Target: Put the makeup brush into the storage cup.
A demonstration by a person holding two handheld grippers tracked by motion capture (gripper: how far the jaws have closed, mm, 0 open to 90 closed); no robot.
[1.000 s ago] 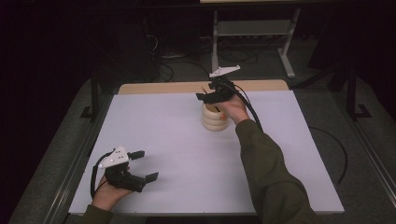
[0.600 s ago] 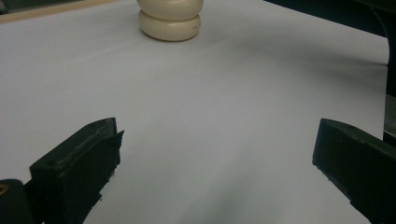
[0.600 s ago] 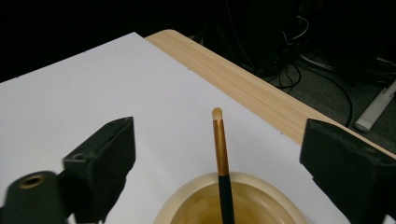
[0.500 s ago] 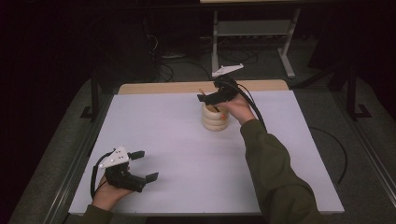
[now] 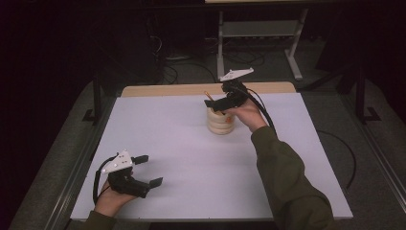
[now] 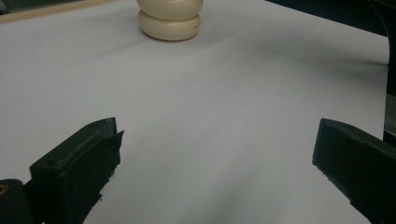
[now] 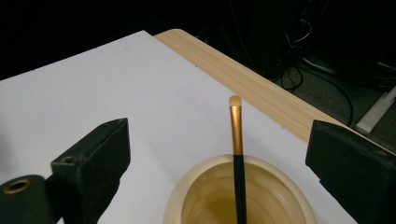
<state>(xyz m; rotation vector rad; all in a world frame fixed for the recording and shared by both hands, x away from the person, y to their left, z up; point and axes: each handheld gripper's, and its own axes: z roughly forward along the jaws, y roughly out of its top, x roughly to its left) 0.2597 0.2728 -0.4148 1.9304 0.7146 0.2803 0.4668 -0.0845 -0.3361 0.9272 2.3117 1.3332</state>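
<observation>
We see a cream ribbed holder [image 5: 220,121] standing at the far middle of the white bench [image 5: 182,158], with a pencil [image 7: 236,140] leaning inside it. Our right claw [image 5: 216,103] hovers just above the holder's mouth; its jaws have just been opening and stand released, the pencil between them but untouched. Our left claw [image 5: 148,170] rests released near the front left corner.

Left gripper [image 5: 146,170] low at the near left, jaws wide apart, nothing between them, held by the left hand [image 5: 112,196]. Right gripper [image 5: 216,104] far centre, raised, tilted down-left; jaws have just been opening, now spread wide with nothing gripped. Right forearm runs in from the near right.
</observation>
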